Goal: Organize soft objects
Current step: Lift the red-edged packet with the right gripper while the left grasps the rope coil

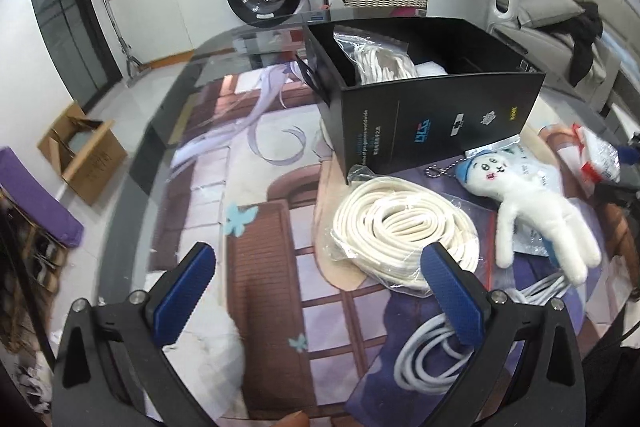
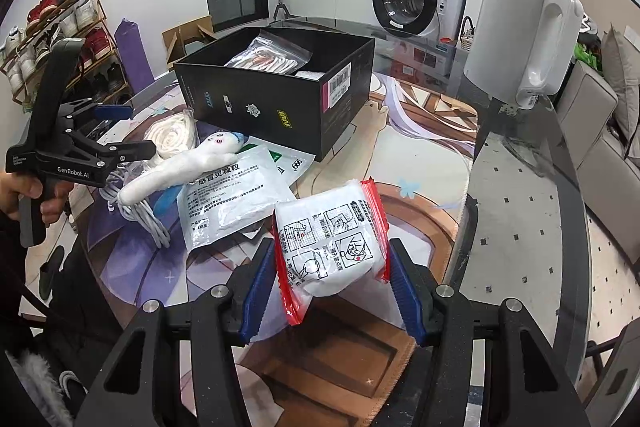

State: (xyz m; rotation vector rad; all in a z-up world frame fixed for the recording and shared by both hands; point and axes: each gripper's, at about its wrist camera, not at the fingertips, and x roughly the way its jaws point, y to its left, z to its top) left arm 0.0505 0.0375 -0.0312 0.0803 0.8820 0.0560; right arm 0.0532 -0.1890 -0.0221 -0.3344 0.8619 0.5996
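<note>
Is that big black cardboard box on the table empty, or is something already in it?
Not empty. The lidless black cardboard box already holds a clear bag of white cord and something white beside it.

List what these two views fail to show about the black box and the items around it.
- Black box floor: both views, hidden by its walls and the bagged rope.
- White cable: left wrist view, partly behind a finger; right wrist view, under the plush doll.
- Medicine sachet small print: too small.

A white pack with red sealed edges (image 2: 334, 243) is pinched between blue jaws, tilted above the table. A bagged cream rope coil (image 1: 404, 227), white plush doll (image 1: 532, 203) and flat medicine pouch (image 2: 228, 203) lie beside the open black box (image 2: 280, 99), which holds what looks like another bagged rope (image 2: 268, 57).
</note>
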